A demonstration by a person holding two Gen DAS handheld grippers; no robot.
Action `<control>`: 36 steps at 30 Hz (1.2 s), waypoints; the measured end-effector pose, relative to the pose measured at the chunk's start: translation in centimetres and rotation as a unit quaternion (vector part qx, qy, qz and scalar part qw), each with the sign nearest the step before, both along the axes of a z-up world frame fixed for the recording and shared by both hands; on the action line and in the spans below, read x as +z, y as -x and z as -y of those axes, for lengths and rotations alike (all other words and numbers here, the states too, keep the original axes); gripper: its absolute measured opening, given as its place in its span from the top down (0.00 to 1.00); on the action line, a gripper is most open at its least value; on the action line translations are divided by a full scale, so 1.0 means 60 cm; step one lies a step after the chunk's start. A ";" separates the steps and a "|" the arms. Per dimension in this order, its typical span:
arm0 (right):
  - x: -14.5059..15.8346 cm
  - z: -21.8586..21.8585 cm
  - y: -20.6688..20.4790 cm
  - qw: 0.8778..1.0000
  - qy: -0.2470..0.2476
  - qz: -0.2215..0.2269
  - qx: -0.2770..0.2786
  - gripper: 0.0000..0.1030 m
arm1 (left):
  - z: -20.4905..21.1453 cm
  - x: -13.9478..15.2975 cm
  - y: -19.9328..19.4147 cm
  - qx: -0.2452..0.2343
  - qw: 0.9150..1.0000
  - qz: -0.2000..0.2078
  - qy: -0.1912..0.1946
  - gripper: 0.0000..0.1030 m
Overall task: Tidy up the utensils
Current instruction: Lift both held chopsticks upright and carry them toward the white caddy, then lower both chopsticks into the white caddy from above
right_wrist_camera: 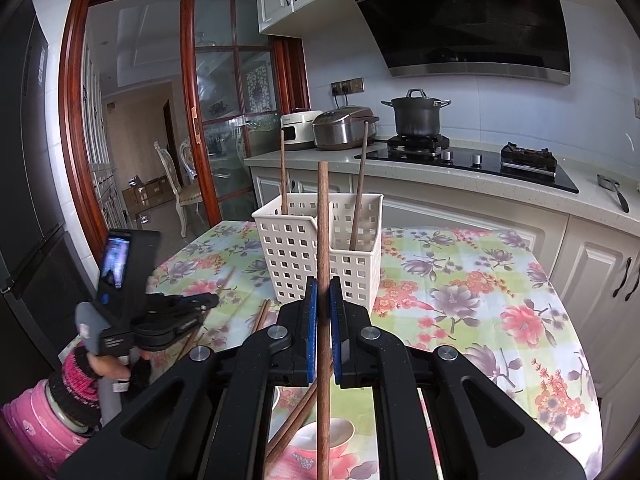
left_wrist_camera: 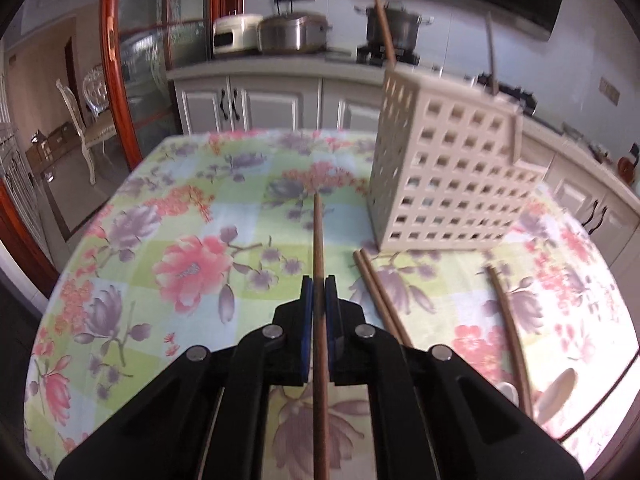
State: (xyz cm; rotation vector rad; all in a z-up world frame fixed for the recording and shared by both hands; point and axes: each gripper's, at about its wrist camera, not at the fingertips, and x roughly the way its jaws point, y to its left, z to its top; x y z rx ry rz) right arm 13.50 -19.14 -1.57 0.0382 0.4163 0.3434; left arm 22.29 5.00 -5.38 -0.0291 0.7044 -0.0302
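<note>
A: Chopsticks — how far along was the sorting?

B: Each tool was clenched on one: left tool (left_wrist_camera: 319,286) gripped a chopstick (left_wrist_camera: 318,236) low over the desk (left_wrist_camera: 192,208); right tool (right_wrist_camera: 323,290) held another chopstick (right_wrist_camera: 323,216) before the white basket (right_wrist_camera: 294,248).

A: And the rest?

B: Two chopsticks in basket (right_wrist_camera: 360,184) stood upright; a loose pair (left_wrist_camera: 380,300) and a single chopstick (left_wrist_camera: 510,320) lay near it.

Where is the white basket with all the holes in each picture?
Left wrist: the white utensil basket stands right of centre, beyond the table's loose chopsticks.
Right wrist: the basket is at centre, behind the claw's chopstick.
Shared landmark: the grey pot on the stove.
</note>
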 end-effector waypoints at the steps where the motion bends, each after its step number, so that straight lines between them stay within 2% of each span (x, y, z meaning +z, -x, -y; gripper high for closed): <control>1: 0.001 -0.001 0.002 1.000 0.000 0.001 0.000 0.93 | 0.000 0.010 0.014 0.000 1.000 0.014 0.002 0.94; 8: 0.009 -0.005 0.013 1.000 0.005 0.008 0.004 0.93 | 0.006 0.061 0.110 0.000 0.994 0.113 0.001 0.94; 10: 0.011 -0.005 0.016 1.000 0.005 0.010 0.004 0.93 | 0.007 0.070 0.127 0.002 0.992 0.127 -0.002 0.94; 20: 0.019 -0.006 0.028 1.000 0.004 0.017 0.007 0.93 | 0.008 0.104 0.181 -0.007 0.987 0.160 0.011 0.94; 30: 0.032 -0.002 0.040 1.000 0.002 0.028 0.008 0.93 | 0.018 0.134 0.213 -0.003 0.980 0.201 -0.005 0.94; 36: 0.034 -0.001 0.042 1.000 0.002 0.030 0.009 0.93 | 0.022 0.140 0.216 -0.007 0.978 0.208 -0.009 0.94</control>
